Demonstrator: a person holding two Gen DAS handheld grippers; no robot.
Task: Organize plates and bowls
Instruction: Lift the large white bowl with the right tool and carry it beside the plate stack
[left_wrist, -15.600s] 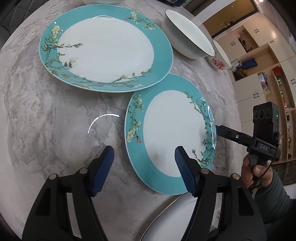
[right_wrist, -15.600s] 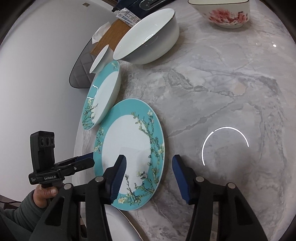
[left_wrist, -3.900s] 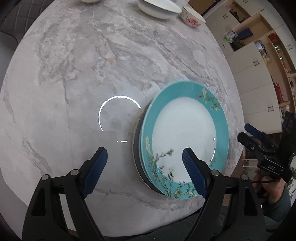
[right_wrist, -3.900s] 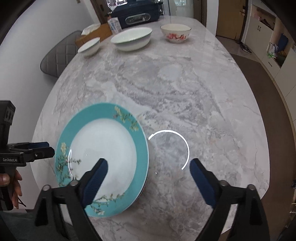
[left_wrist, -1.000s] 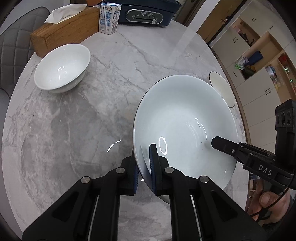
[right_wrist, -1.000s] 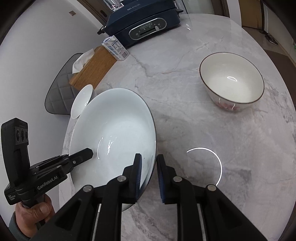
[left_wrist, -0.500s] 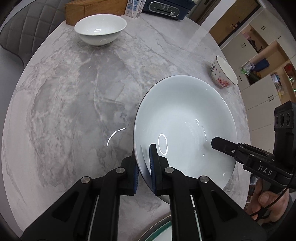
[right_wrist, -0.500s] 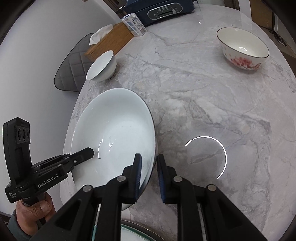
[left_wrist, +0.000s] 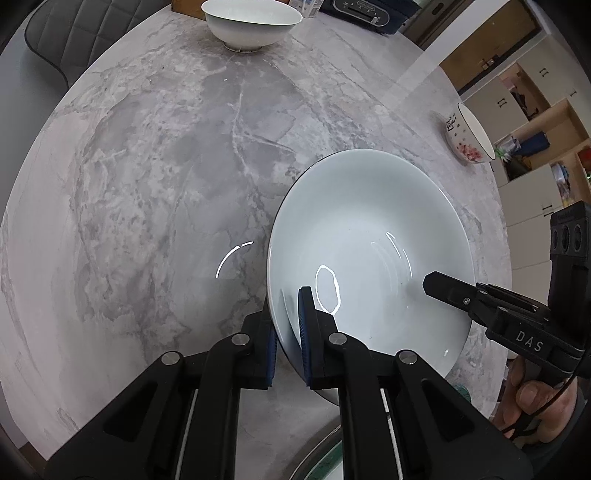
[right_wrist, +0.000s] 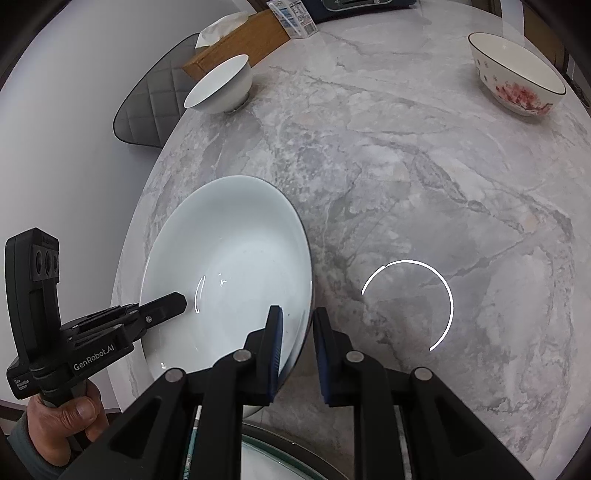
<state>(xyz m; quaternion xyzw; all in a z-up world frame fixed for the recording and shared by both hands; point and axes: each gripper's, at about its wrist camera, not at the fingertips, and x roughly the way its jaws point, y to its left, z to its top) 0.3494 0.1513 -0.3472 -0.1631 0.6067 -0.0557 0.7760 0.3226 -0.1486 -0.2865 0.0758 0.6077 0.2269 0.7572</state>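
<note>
Big white bowl is gripped from both sides at once, held over the grey marble tabletop.

Left gripper: jaws nearly shut, clamped on the bowl's rim, one blue pad inside the bowl, the other outside against its wall. Bowl spreads ahead & to the right of these jaws.

Right gripper: jaws narrow, also pinching the rim, on the opposite edge; left pad inside, right pad outside. Bowl sits ahead & left of these jaws. In the left wrist view the right gripper's tip pokes in from the right over the bowl's far edge, w/ a hand below it. In the right wrist view the left gripper comes in from the left, its tip over the bowl's inside, hand under it.

Can't tell if the bowl's base touches the tabletop.

Small white bowl well ahead of left jaws, far end of tabletop. Red-flowered bowl far ahead & right of right jaws. Just below both jaw pairs, a plate edge w/ a teal rim peeks in, mostly hidden. Wooden tissue box, carton at the far end.
</note>
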